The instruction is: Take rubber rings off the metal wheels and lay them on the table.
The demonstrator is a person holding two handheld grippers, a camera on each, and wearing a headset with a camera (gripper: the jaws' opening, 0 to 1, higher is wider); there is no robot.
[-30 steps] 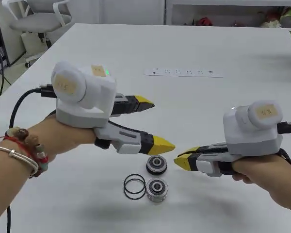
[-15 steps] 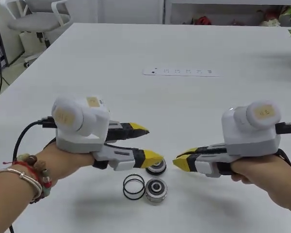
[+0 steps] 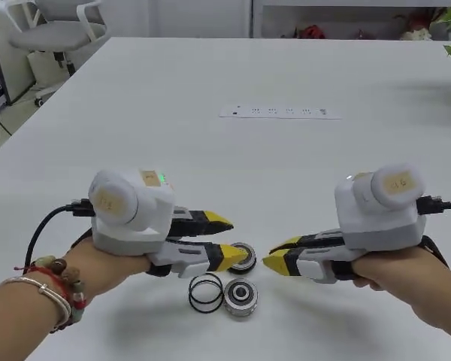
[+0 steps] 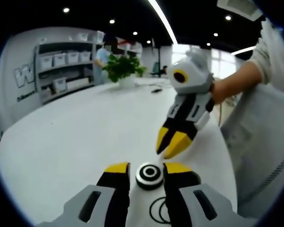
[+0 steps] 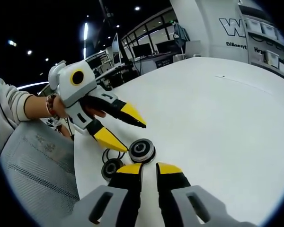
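Observation:
Two small metal wheels lie near the table's front edge. The far wheel (image 3: pixel 246 256) (image 4: pixel 149 175) (image 5: pixel 142 150) wears a black rubber ring. It sits between the open jaws of my left gripper (image 3: pixel 230 239) (image 4: pixel 146 172), whose lower jaw hides part of it in the head view. The near wheel (image 3: pixel 240 294) (image 5: pixel 110 168) shows bare metal. Two loose black rings (image 3: pixel 206 292) (image 4: pixel 160 211) (image 5: pixel 114 154) lie overlapping just left of it. My right gripper (image 3: pixel 273 257) (image 5: pixel 149 170) points at the far wheel from the right, a short gap away, with its jaws together and nothing in them.
A white power strip (image 3: pixel 279 112) lies farther back on the white table (image 3: pixel 210 150). An office chair (image 3: pixel 56 30) stands beyond the far left corner. A potted plant (image 4: pixel 123 68) stands at the table's right end, with shelves (image 4: pixel 61 61) behind it.
My left gripper has come down to the table, and its open jaws now flank the far wheel. The right gripper has edged slightly lower and to the left.

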